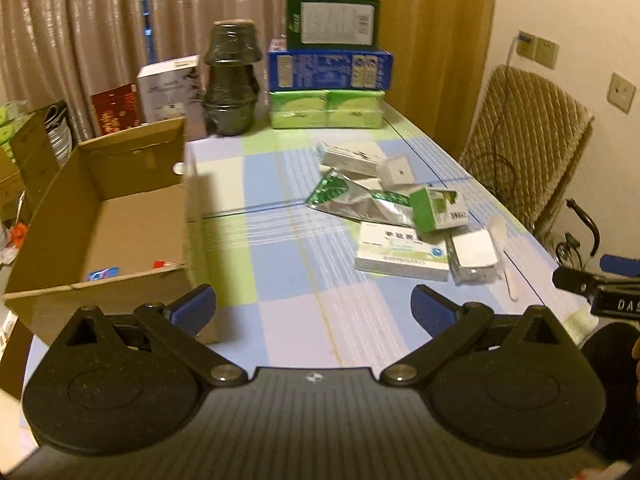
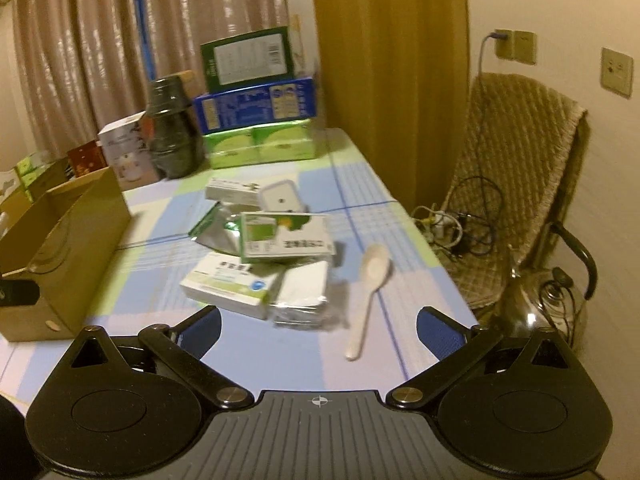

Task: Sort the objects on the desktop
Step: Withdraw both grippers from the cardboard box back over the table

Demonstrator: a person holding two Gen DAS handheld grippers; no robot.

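Checked cloth is covering the table, where boxes and a spoon are lying near the right edge. Both the left gripper and right gripper are hovering spread wide, holding nothing. Likely the right one is approaching the spoon, whose long axis is running front to back, bowl pointing away; next it needs closing across the handle, then carrying to the carton at the left edge.

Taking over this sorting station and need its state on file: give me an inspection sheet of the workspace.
Surface: checked tablecloth, partly bare.
Job's things: medicine boxes, foil pouch, spoon loose in a pile; cardboard box nearly empty.
Clutter: stacked cartons, dark stacked pots at far edge.
Grippers: left gripper and right gripper, jaws open, holding nothing.
Cables: tangle on chair.
Surroundings: curtains, wall sockets.
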